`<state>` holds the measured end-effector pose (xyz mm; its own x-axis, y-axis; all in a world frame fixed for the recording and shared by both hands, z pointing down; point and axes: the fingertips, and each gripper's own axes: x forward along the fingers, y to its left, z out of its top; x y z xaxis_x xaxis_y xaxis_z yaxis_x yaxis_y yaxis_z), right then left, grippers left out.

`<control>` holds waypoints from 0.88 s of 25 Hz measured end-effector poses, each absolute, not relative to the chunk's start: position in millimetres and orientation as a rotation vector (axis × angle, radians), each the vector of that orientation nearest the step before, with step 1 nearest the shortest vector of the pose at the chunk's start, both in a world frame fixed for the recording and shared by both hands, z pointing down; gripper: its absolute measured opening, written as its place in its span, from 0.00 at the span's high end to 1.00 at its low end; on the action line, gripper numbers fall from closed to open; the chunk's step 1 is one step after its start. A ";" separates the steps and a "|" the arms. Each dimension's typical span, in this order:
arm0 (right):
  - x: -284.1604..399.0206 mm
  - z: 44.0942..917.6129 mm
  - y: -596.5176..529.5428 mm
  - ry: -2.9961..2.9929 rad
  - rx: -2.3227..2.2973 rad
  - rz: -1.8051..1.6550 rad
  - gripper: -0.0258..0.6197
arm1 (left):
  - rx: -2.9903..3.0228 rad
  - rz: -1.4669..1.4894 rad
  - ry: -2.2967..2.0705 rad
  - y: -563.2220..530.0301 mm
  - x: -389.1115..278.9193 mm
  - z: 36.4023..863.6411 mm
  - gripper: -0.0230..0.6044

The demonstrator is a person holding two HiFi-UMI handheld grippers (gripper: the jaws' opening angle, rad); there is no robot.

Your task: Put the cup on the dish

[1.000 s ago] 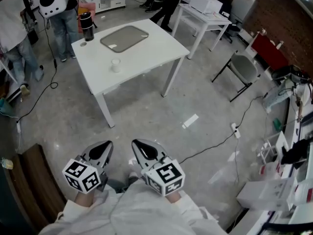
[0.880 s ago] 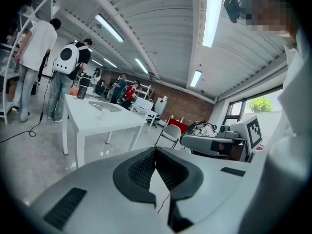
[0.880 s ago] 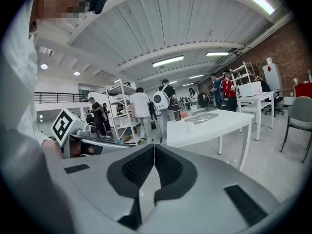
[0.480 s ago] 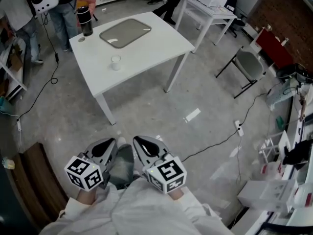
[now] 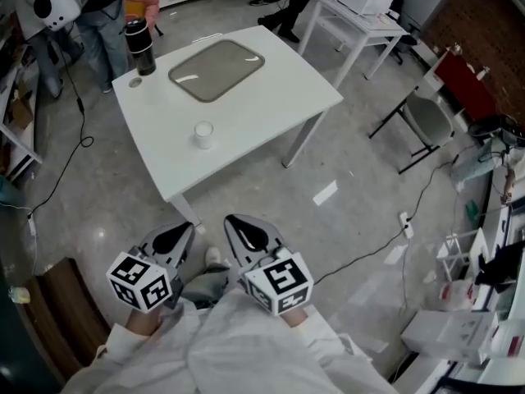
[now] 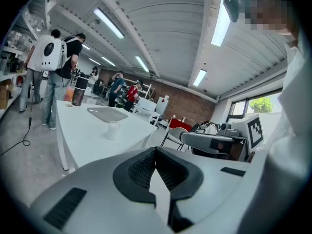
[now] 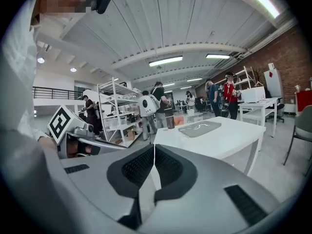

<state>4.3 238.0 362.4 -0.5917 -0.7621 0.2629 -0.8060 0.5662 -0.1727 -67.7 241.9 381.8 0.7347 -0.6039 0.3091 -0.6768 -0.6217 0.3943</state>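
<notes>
Approach stage: the left hand-held gripper [image 5: 171, 240] and right hand-held gripper [image 5: 250, 236] are both closed, empty, and well short of the white square desk [image 5: 279, 97]. On the desk the small white cup [image 5: 203, 134] stands apart from the grey rectangular dish [image 5: 216, 69]. Next move, as judged: open jaws and reach the cup.

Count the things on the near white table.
4: white cup near the front edge, grey tray mid-table, dark tumbler at the far left corner, small round disc beside it. Nothing seems hidden.
</notes>
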 end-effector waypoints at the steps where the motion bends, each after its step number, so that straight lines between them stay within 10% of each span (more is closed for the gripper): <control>1: 2.0 362.6 226.6 -2.637 1.342 0.415 0.94 | 2.452 0.204 -0.959 230.2 -69.4 381.7 0.95; 22: 0.5 368.1 111.2 -2.601 1.391 0.442 0.94 | 2.454 0.244 -0.898 95.8 -71.0 391.7 0.95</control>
